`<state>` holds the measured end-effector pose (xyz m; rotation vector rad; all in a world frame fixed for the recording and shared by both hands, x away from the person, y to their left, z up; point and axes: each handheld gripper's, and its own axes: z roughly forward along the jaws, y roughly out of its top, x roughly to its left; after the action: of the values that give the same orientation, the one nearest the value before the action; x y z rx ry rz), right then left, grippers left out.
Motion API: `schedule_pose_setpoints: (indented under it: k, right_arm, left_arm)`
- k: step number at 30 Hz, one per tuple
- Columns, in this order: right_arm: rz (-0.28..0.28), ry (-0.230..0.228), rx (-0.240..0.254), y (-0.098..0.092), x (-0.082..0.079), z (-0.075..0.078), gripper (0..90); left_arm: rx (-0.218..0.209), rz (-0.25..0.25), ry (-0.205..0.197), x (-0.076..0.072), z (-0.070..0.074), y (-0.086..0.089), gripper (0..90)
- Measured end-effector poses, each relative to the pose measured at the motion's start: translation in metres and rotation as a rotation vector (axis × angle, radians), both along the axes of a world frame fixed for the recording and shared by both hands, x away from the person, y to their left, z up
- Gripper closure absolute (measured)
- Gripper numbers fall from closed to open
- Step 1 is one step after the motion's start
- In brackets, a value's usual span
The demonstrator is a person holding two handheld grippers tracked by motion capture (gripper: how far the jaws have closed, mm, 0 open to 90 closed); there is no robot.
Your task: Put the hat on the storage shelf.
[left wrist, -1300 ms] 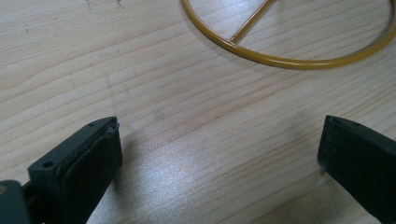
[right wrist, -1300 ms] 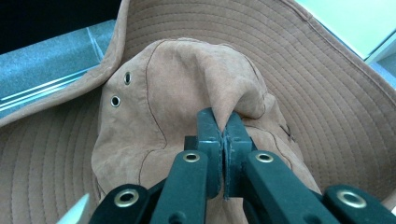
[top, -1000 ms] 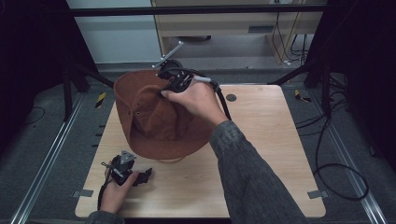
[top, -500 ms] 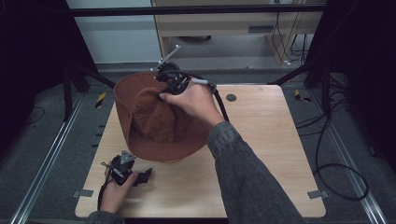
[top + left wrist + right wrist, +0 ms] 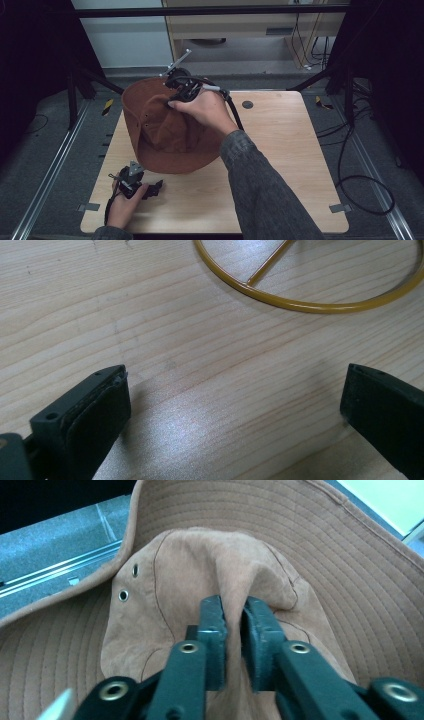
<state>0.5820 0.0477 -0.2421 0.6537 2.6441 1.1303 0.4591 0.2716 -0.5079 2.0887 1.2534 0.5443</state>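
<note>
A brown wide-brimmed hat sits tilted on the wooden table, brim raised at the back left. My right gripper is at the top of the crown, held by a hand in a grey sleeve. In the right gripper view its jaws stand a little apart, having just been opening, with a fold of the hat's crown still between them. My left gripper rests low at the table's front left, jaws wide open over bare wood with nothing between them.
A thin yellow wire ring with a spoke lies on the wood ahead of the left gripper. A round grommet sits in the table's far side. Dark frame posts stand at both sides, and cables lie on the floor at right.
The right hand and the hat's crown have shifted only slightly. The left hand and its gripper have stayed where they were.
</note>
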Motion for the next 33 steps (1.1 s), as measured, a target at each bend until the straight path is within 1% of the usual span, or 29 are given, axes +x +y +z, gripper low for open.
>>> schedule_pose_setpoints:
  k: [1, 4, 5, 7, 15, 21, 24, 25, 26, 30, 32, 33]
  right_arm:
    - [-0.002, -0.004, 0.003, 0.000, 0.000, 0.000, 71.4]
    - [-0.009, -0.015, 0.008, 0.003, 0.000, 0.000, 58.8]
    - [-0.009, -0.015, 0.007, 0.003, 0.000, -0.001, 56.3]
    - [-0.010, -0.013, -0.003, 0.006, -0.001, -0.002, 53.6]
    - [-0.006, -0.009, 0.002, 0.009, -0.001, -0.004, 52.7]
    - [-0.006, -0.015, 0.006, 0.008, -0.003, -0.002, 50.2]
    - [-0.007, -0.024, 0.016, 0.005, -0.004, 0.001, 46.0]
    - [-0.014, -0.033, 0.019, 0.002, -0.005, 0.002, 41.0]
    - [-0.014, -0.033, 0.019, 0.002, -0.005, 0.002, 41.0]
    - [-0.034, -0.051, 0.016, -0.004, -0.007, 0.003, 30.4]
    - [-0.052, -0.058, 0.025, -0.009, -0.009, 0.005, 24.9]
    - [-0.052, -0.058, 0.025, -0.009, -0.009, 0.005, 24.9]
  left_arm:
    - [0.000, 0.000, 0.000, 0.000, 0.000, 0.000, 0.0]
    - [0.001, 0.001, -0.001, 0.000, 0.000, 0.000, 0.0]
    - [0.000, 0.001, -0.003, 0.000, 0.000, 0.000, 0.0]
    - [0.000, 0.001, -0.002, 0.000, 0.000, 0.000, 0.0]
    - [0.000, 0.001, -0.003, 0.000, 0.000, 0.000, 0.0]
    - [0.000, 0.001, -0.003, 0.000, 0.000, 0.000, 0.0]
    - [-0.001, 0.002, -0.002, 0.000, 0.000, 0.000, 0.0]
    - [-0.001, 0.002, -0.003, 0.000, 0.000, 0.000, 0.0]
    - [-0.001, 0.001, -0.004, 0.000, 0.000, -0.001, 0.0]
    - [0.001, -0.002, -0.005, 0.001, 0.000, -0.001, 0.0]
    - [0.001, -0.002, -0.005, 0.001, 0.000, -0.001, 0.0]
    - [0.001, -0.002, -0.004, 0.001, 0.000, -0.001, 0.0]
